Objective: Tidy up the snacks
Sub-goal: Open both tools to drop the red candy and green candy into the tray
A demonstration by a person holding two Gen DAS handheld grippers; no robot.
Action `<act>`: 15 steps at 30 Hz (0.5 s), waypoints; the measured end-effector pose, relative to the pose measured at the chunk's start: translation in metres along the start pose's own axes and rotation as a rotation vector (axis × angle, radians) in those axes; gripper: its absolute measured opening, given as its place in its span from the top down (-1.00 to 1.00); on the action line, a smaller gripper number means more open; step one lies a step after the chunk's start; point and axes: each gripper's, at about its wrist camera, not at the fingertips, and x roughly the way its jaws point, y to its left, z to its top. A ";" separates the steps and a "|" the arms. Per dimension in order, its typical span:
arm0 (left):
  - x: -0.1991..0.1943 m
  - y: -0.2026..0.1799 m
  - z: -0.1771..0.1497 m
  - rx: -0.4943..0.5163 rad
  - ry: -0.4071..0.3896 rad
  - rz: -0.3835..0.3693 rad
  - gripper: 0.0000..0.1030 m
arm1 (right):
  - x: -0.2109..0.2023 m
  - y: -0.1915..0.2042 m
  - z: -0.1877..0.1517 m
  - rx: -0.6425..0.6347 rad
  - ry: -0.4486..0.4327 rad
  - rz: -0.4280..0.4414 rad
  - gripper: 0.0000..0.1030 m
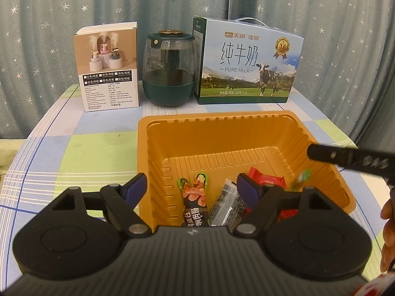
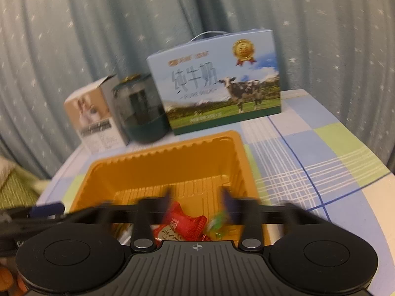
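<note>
Both grippers hang over the tray [image 1: 246, 123], jaws apart and empty: left gripper [image 1: 195, 187] above the sausage [image 1: 195, 197], right gripper [image 2: 197, 197] above the red packet [image 2: 180, 222], apparently just released.

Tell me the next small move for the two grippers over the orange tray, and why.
Probably lift both clear of the tray. The left gripper and right gripper both stand open with nothing pressed between the pads, and the sausage pack, dark packet, red packet and green candy already lie inside. No loose snack shows on the cloth.
</note>
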 end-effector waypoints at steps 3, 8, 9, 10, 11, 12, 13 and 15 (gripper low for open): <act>0.000 0.001 0.001 0.000 0.001 0.002 -0.53 | -0.002 -0.004 0.004 0.012 -0.009 -0.005 -0.37; -0.001 0.000 0.000 0.006 -0.003 0.008 -0.62 | -0.002 -0.005 0.005 0.013 -0.004 -0.015 -0.37; -0.001 0.000 0.000 0.006 -0.005 0.009 -0.63 | -0.002 -0.005 0.005 0.009 0.003 -0.017 -0.37; -0.001 0.000 0.001 0.006 -0.004 0.010 -0.64 | -0.001 -0.005 0.005 0.007 0.008 -0.019 -0.37; 0.000 0.000 0.001 0.005 -0.004 0.012 -0.68 | -0.001 -0.005 0.004 0.005 0.009 -0.021 -0.37; 0.000 0.001 0.001 0.005 -0.005 0.016 -0.71 | -0.001 -0.005 0.004 0.002 0.011 -0.022 -0.37; 0.000 0.001 0.001 0.006 -0.005 0.022 -0.73 | -0.001 -0.005 0.004 0.000 0.013 -0.024 -0.37; 0.000 0.001 0.001 0.007 -0.008 0.030 -0.82 | -0.001 -0.006 0.003 0.000 0.017 -0.025 -0.37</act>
